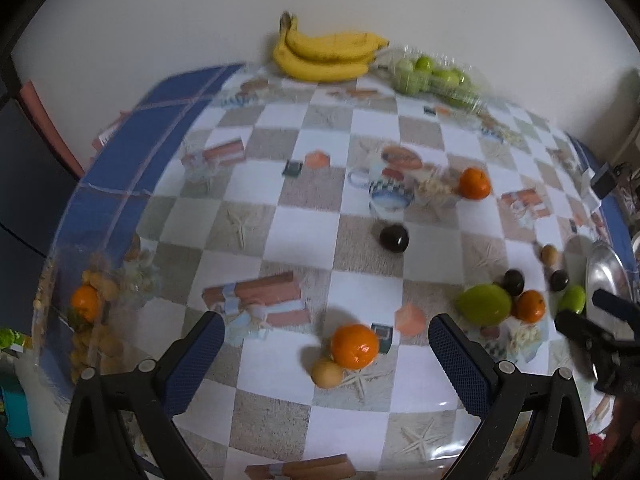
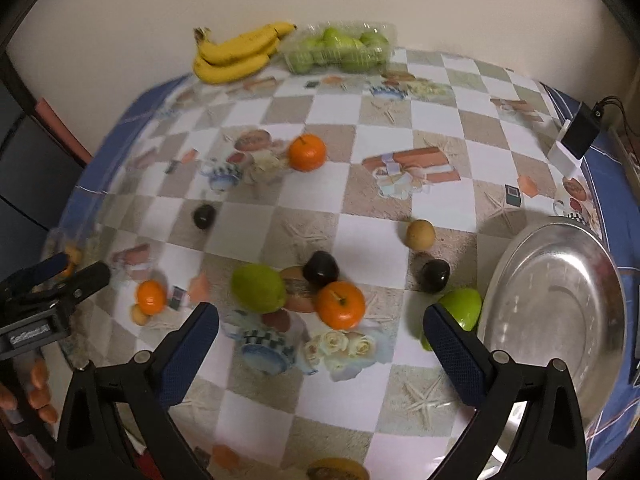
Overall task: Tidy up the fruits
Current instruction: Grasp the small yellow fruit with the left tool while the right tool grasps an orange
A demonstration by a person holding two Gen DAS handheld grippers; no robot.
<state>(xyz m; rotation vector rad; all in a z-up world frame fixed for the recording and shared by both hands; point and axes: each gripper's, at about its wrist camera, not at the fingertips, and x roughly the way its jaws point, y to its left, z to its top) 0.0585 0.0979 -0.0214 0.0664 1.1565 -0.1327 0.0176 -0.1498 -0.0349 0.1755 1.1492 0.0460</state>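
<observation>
My left gripper [image 1: 326, 334] is open and empty above an orange [image 1: 354, 346] and a small tan fruit [image 1: 327, 374]. My right gripper [image 2: 320, 326] is open and empty above a cluster: a green mango [image 2: 258, 288], an orange [image 2: 340, 305], a dark plum [image 2: 320, 269], another dark plum [image 2: 434, 276] and a green apple [image 2: 462, 308]. A tan fruit [image 2: 420, 235] lies behind them. A steel bowl [image 2: 556, 320] stands at the right, empty. Another orange [image 2: 307, 153] and a dark plum [image 2: 204, 217] lie mid-table.
Bananas [image 2: 236, 54] and a clear box of green apples [image 2: 340, 50] sit at the far edge by the wall. A clear container with fruit [image 1: 90, 312] stands at the left table edge. A black box with cable [image 2: 580, 130] sits at the right edge.
</observation>
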